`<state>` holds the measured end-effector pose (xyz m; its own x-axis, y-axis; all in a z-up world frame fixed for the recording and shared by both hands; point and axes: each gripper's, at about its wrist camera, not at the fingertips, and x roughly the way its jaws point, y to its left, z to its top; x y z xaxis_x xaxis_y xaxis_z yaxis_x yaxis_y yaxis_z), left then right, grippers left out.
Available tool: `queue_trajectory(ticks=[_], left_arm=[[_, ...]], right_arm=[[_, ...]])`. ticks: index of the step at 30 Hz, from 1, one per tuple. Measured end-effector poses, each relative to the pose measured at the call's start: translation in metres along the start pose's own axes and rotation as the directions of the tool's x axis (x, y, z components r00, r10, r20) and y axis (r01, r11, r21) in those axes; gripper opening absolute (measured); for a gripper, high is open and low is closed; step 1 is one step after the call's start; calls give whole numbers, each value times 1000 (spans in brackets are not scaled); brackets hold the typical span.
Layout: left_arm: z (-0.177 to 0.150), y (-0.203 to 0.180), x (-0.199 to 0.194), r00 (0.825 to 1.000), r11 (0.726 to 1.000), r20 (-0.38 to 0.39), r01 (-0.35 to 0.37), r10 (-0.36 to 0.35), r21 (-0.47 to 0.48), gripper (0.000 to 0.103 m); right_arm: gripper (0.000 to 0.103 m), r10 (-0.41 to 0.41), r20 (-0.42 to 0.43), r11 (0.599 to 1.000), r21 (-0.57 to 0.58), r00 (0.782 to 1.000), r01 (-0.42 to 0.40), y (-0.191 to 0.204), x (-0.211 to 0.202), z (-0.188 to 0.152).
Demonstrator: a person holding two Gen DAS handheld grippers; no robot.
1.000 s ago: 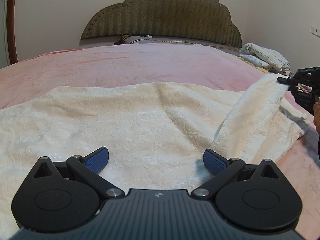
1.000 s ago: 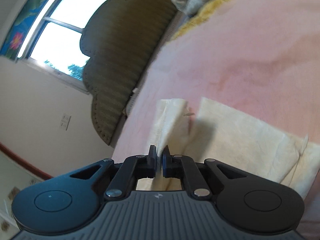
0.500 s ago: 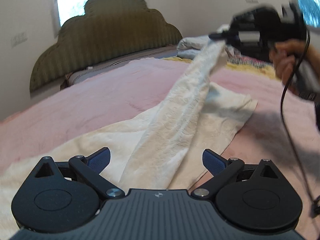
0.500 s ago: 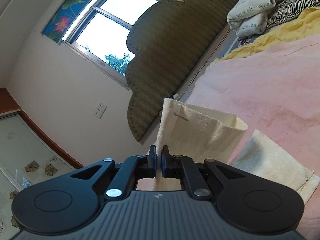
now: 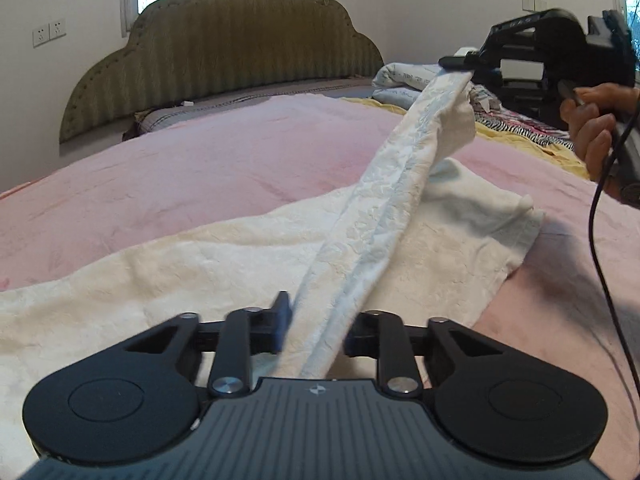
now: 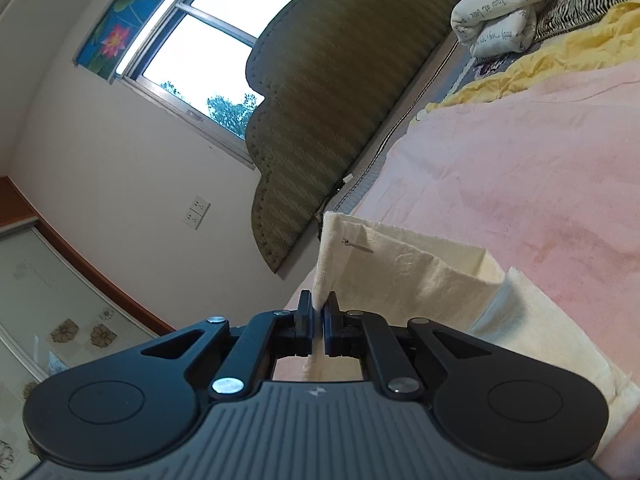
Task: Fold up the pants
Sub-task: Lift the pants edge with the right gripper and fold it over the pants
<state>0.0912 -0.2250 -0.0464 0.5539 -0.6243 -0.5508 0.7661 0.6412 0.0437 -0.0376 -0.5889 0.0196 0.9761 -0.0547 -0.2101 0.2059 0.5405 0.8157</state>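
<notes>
Cream-white textured pants (image 5: 380, 208) lie spread on the pink bed cover (image 5: 200, 176). One leg is pulled up off the bed into a taut band that runs from my left gripper (image 5: 316, 328) to my right gripper (image 5: 460, 62). The left jaws are closing, and the bunched leg fills the gap between the fingers. In the right wrist view, my right gripper (image 6: 318, 316) is shut on the hem edge of the pants (image 6: 400, 276), held above the bed. A hand (image 5: 592, 128) grips the right tool's handle.
A padded olive headboard (image 5: 232, 40) stands at the far end of the bed below a window (image 6: 208, 48). Folded bedding and a yellow blanket (image 5: 404, 80) are piled at the far right. A black cable (image 5: 600, 248) hangs from the right tool over the pink cover.
The left jaws have come from wide open to closed around the raised pant leg. The right gripper has lifted the hem higher, stretching the leg off the bed.
</notes>
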Motion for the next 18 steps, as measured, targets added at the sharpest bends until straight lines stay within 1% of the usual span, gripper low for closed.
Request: queue_trajectory(ticks=[1, 4, 6, 7, 8, 9, 10, 11, 12, 13, 15, 17, 18], left_arm=[[1, 1, -1, 1000, 1000, 5, -3, 3, -4, 12], [7, 5, -7, 1000, 1000, 28, -11, 11, -6, 6], [18, 11, -13, 996, 999, 79, -43, 44, -21, 5], [25, 16, -20, 991, 997, 120, -57, 62, -43, 5], [31, 20, -28, 985, 996, 161, -56, 66, -65, 5], [34, 23, -34, 980, 996, 190, -51, 65, -76, 5], [36, 24, -40, 977, 996, 207, -44, 58, -71, 5], [36, 21, -43, 979, 999, 200, -28, 36, -42, 5], [34, 16, -43, 985, 1000, 174, -6, 8, -14, 5], [29, 10, -39, 990, 1000, 139, 20, -22, 10, 5], [12, -6, -26, 996, 995, 54, 74, -77, 64, 5], [-6, -18, -16, 997, 992, 14, 77, -79, 104, 5], [-12, -20, -14, 997, 992, 5, 79, -80, 102, 5]], right_arm=[[5, -2, -2, 1000, -6, 1000, 2, 0, 4, 1], [5, -8, -7, 1000, -27, 1000, 7, 3, 14, 4], [5, -5, -11, 999, -53, 1000, 4, 8, 20, 9], [5, 8, -3, 998, -64, 1000, -8, 12, 21, 11], [5, 42, 14, 997, -68, 999, -40, 16, 18, 13], [5, 92, 40, 993, -80, 995, -88, 23, 12, 14], [5, 144, 69, 985, -107, 987, -136, 28, 3, 14], [5, 166, 87, 978, -143, 982, -152, 32, -7, 13], [5, 160, 95, 975, -173, 982, -142, 33, -16, 10], [5, 130, 94, 977, -184, 987, -111, 30, -25, 5], [5, 24, 60, 989, -150, 998, -15, 10, -35, -4], [5, -82, 17, 995, -57, 996, 83, -24, -41, -16], [5, -112, 0, 994, 1, 994, 112, -39, -45, -23]])
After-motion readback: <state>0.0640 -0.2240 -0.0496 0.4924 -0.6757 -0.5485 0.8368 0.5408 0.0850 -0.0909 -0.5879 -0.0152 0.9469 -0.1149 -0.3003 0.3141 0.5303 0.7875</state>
